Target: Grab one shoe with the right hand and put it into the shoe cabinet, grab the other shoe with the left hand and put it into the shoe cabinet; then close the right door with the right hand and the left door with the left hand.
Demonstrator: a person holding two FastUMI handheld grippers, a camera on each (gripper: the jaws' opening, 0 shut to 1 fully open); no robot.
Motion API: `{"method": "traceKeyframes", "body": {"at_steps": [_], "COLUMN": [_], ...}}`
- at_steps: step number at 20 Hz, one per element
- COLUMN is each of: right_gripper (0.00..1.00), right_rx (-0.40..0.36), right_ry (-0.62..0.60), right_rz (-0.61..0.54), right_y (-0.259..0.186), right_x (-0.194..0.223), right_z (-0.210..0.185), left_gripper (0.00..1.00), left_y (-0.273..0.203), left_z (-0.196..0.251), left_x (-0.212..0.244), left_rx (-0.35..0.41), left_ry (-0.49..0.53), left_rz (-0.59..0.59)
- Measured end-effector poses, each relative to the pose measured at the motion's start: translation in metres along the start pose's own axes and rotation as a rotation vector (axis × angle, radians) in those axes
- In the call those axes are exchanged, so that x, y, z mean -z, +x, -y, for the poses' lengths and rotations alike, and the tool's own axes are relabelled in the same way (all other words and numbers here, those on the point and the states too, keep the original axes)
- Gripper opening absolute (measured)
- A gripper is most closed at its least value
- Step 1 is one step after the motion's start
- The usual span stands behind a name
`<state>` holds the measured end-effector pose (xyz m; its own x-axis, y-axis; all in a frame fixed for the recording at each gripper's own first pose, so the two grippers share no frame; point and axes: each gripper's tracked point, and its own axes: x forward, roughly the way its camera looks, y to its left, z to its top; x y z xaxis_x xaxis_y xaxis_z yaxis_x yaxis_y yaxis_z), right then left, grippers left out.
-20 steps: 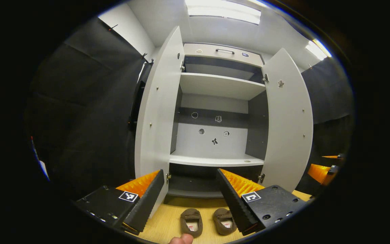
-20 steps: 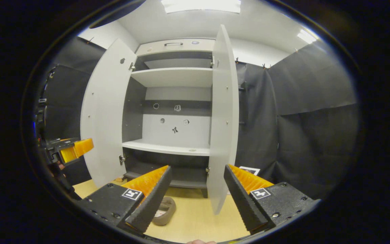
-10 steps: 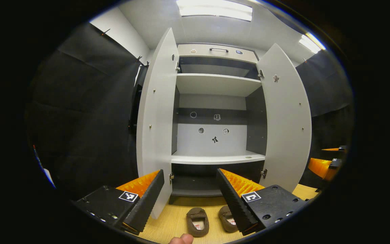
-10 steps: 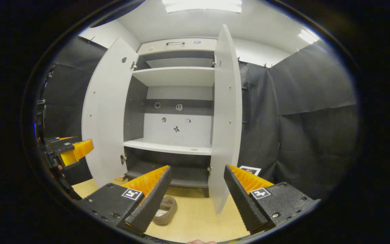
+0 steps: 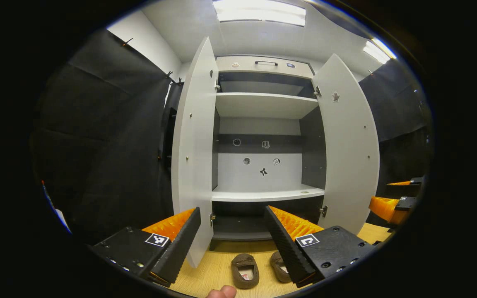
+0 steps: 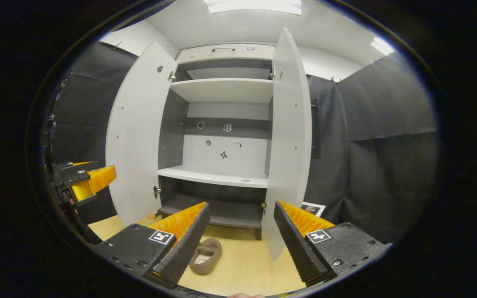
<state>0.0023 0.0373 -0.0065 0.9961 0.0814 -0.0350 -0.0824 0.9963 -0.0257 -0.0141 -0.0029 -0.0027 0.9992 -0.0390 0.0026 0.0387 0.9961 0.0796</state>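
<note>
Two brown slip-on shoes lie side by side on the wooden floor before the open shoe cabinet (image 5: pixel 263 194). The left shoe (image 5: pixel 244 271) sits below and between the fingers of my left gripper (image 5: pixel 232 211), which is open and empty. The right shoe (image 5: pixel 279 267) is partly hidden behind that gripper's right finger. In the right gripper view one shoe (image 6: pixel 206 256) peeks out beside the left finger of my right gripper (image 6: pixel 242 207), also open and empty. Both grippers hang above the floor, apart from the shoes.
Both cabinet doors stand wide open: left door (image 5: pixel 193 165), right door (image 5: pixel 348 153). The white shelves are bare. The right gripper (image 5: pixel 391 205) shows at the far right, the left gripper (image 6: pixel 85 182) at the far left. A small card (image 6: pixel 312 208) lies by the black wall.
Both cameras have drifted slightly, bringing the shoes and more of the floor into view. The shoes and doors have not moved; both grippers stay open.
</note>
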Motion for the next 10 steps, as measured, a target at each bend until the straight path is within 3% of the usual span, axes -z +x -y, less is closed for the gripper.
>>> {"method": "traceKeyframes", "body": {"at_steps": [10], "right_gripper": [1.00], "right_rx": [-0.167], "right_ry": [-0.014], "right_rz": [-0.115], "right_y": [0.066], "right_x": [0.043], "right_z": [-0.063], "left_gripper": [0.95], "left_y": [-0.007], "left_z": [-0.010], "left_x": [0.006], "left_rx": [-0.028], "left_ry": [-0.021], "left_rz": [-0.017]}}
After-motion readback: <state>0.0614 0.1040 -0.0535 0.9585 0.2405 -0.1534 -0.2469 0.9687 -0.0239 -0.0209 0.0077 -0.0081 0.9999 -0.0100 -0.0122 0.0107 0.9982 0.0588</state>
